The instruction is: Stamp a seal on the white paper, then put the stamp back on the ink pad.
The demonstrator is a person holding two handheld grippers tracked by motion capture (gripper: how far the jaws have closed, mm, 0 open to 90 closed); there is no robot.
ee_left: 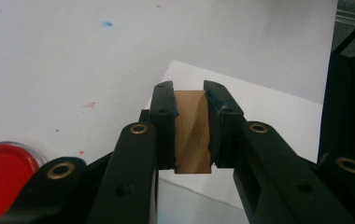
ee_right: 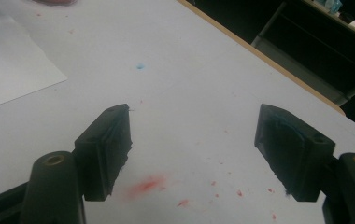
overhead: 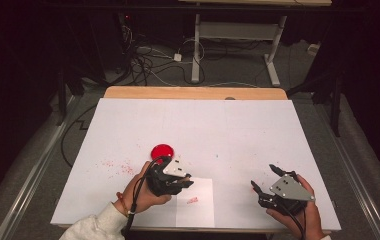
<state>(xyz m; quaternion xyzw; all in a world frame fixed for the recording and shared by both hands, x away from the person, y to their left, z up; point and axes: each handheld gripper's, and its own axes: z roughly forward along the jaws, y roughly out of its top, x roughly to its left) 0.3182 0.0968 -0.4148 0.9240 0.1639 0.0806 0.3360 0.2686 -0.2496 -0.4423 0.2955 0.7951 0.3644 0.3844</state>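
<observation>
Stamp-like wooden block is clamped in the left hand-held gripper, held above the paper sheet near the red ink pad. Smudged prints are risked if it is tilted or slips. Right hand-held gripper is released, jaws spread over the worktop.

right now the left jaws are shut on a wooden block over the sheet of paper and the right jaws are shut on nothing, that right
Not quite. The left gripper is shut on the wooden block above the sheet of paper, but the right gripper has its jaws wide apart, open over the stained table, as the right gripper view shows.
</observation>
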